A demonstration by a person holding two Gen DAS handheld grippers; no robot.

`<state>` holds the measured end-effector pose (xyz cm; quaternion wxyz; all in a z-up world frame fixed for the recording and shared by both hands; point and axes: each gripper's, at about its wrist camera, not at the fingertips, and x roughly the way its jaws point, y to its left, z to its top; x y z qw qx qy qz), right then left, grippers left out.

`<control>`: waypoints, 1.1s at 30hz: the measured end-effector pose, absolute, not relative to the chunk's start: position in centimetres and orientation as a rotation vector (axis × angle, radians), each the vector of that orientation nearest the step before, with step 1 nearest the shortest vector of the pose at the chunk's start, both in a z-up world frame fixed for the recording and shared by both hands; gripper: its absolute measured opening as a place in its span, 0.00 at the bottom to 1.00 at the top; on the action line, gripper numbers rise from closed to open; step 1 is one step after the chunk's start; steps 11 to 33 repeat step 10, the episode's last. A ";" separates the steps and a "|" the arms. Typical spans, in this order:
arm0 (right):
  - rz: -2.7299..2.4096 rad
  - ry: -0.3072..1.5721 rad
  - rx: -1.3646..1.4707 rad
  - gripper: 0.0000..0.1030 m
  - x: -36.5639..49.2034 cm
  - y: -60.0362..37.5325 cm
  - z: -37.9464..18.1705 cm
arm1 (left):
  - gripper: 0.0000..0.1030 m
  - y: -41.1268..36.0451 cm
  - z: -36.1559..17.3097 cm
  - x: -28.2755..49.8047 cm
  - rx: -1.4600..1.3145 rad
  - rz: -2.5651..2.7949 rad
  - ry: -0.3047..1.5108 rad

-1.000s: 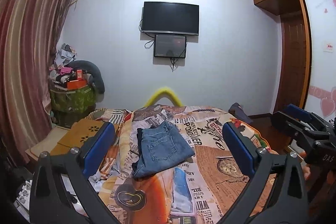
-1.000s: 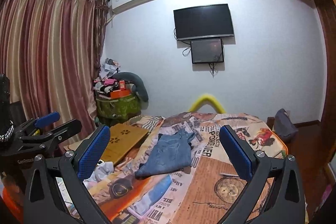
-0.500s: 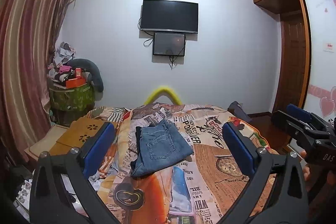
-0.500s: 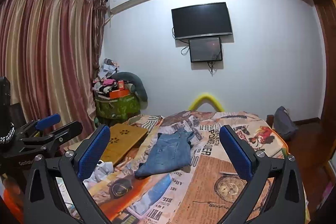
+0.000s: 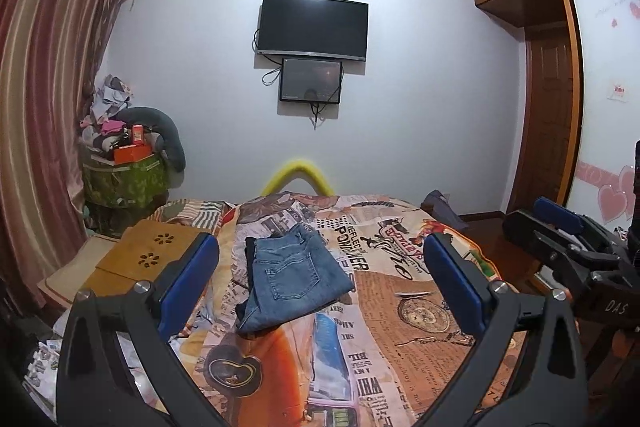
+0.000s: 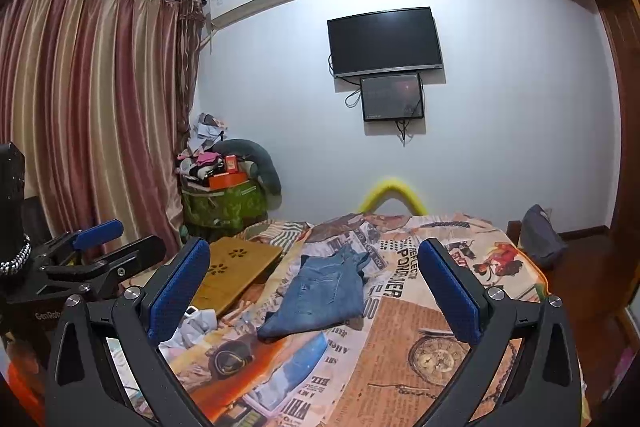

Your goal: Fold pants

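Note:
Blue jeans [image 5: 294, 277] lie folded in a compact rectangle on the patterned bedspread [image 5: 400, 327], a back pocket facing up. The same jeans [image 6: 324, 295] show in the right wrist view, left of the bed's middle. My left gripper [image 5: 320, 283] is open, held well back from the jeans and above the bed, nothing between its blue pads. My right gripper [image 6: 314, 287] is open too, empty, and equally far back. Each gripper appears at the edge of the other's view: the right gripper [image 5: 560, 239] and the left gripper [image 6: 98, 247].
A wooden lap desk [image 5: 148, 259] lies on the bed's left side beside crumpled white cloth [image 6: 196, 327]. A green bin piled with clutter [image 5: 124, 179] stands by the curtain. A dark bag [image 6: 540, 235] sits at the bed's far right corner. A TV [image 5: 314, 27] hangs on the wall.
Both grippers have drifted slightly, tilting the views a little; the jeans lie as before and both stay open.

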<state>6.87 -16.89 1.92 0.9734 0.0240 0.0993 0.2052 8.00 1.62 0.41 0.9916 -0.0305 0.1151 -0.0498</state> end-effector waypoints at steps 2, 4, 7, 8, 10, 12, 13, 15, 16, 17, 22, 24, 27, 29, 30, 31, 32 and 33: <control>0.416 0.203 0.046 1.00 6.9 -16.9 2.0 | 1.00 1.6 0.5 7.8 -0.057 -0.096 0.223; 0.416 0.203 0.044 1.00 7.0 -16.9 2.0 | 1.00 1.6 0.6 7.6 -0.049 -0.092 0.216; 0.418 0.204 0.042 1.00 7.0 -16.8 2.1 | 1.00 1.5 0.7 7.5 -0.043 -0.096 0.212; 0.418 0.204 0.042 1.00 6.9 -16.8 2.0 | 1.00 1.5 0.7 7.5 -0.041 -0.101 0.211; 0.419 0.204 0.041 1.00 6.9 -16.7 2.1 | 1.00 1.5 0.7 7.4 -0.040 -0.097 0.208; 0.419 0.204 0.041 1.00 6.9 -16.7 2.1 | 1.00 1.5 0.7 7.4 -0.040 -0.097 0.208; 0.419 0.204 0.041 1.00 6.9 -16.7 2.1 | 1.00 1.5 0.7 7.4 -0.040 -0.097 0.208; 0.419 0.204 0.041 1.00 6.9 -16.7 2.1 | 1.00 1.5 0.7 7.4 -0.040 -0.097 0.208; 0.419 0.204 0.041 1.00 6.9 -16.7 2.1 | 1.00 1.5 0.7 7.4 -0.040 -0.097 0.208; 0.419 0.204 0.041 1.00 6.9 -16.7 2.1 | 1.00 1.5 0.7 7.4 -0.040 -0.097 0.208; 0.419 0.204 0.041 1.00 6.9 -16.7 2.1 | 1.00 1.5 0.7 7.4 -0.040 -0.097 0.208; 0.419 0.204 0.041 1.00 6.9 -16.7 2.1 | 1.00 1.5 0.7 7.4 -0.040 -0.097 0.208; 0.419 0.204 0.041 1.00 6.9 -16.7 2.1 | 1.00 1.5 0.7 7.4 -0.040 -0.097 0.208; 0.419 0.204 0.041 1.00 6.9 -16.7 2.1 | 1.00 1.5 0.7 7.4 -0.040 -0.097 0.208; 0.419 0.204 0.041 1.00 6.9 -16.7 2.1 | 1.00 1.5 0.7 7.4 -0.040 -0.097 0.208; 0.419 0.204 0.041 1.00 6.9 -16.7 2.1 | 1.00 1.5 0.7 7.4 -0.040 -0.097 0.208; 0.419 0.204 0.041 1.00 6.9 -16.7 2.1 | 1.00 1.5 0.7 7.4 -0.040 -0.097 0.208; 0.419 0.204 0.041 1.00 6.9 -16.7 2.1 | 1.00 1.5 0.7 7.4 -0.040 -0.097 0.208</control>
